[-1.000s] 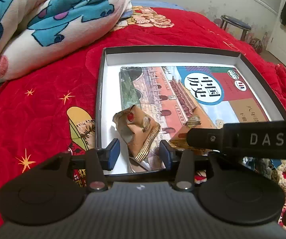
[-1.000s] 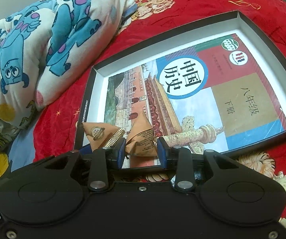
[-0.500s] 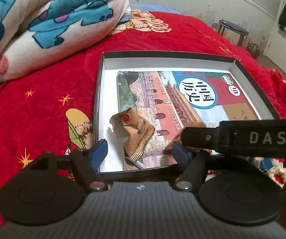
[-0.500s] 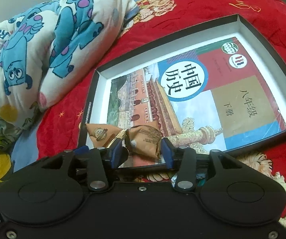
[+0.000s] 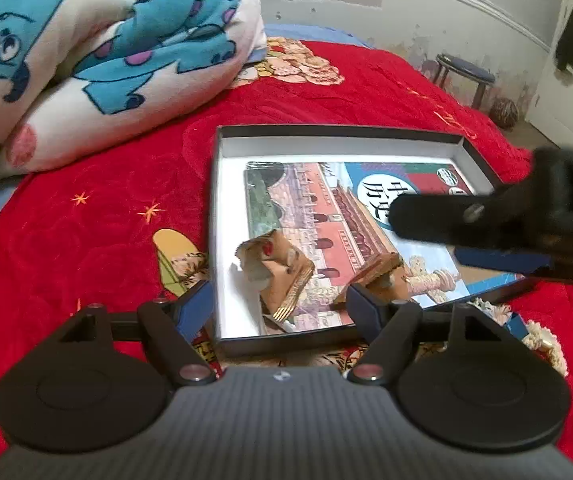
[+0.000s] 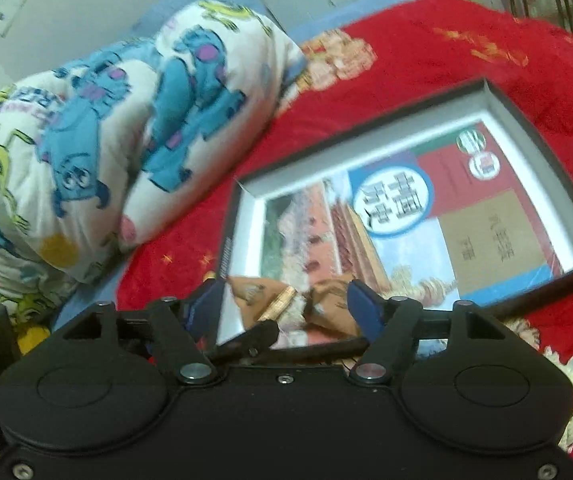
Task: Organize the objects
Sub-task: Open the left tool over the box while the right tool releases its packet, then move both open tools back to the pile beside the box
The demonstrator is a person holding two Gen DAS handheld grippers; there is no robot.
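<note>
Two brown snack packets (image 5: 276,270) (image 5: 378,276) lie on a history book (image 5: 326,216) inside a shallow box (image 5: 338,132) on a red bed (image 5: 86,216). The left claw (image 5: 278,304) and right claw (image 6: 284,300) have just opened wide and hold nothing. The packets appear placed; any further sorting is out of view.

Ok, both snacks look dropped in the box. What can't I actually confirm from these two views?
- Right snack packet: part hidden behind the left gripper finger, left wrist view.
- Book small text: motion-blurred, right wrist view.
- Box right side: covered by the right gripper body, left wrist view.
- Box near edge: hidden by gripper bodies, both views.
</note>
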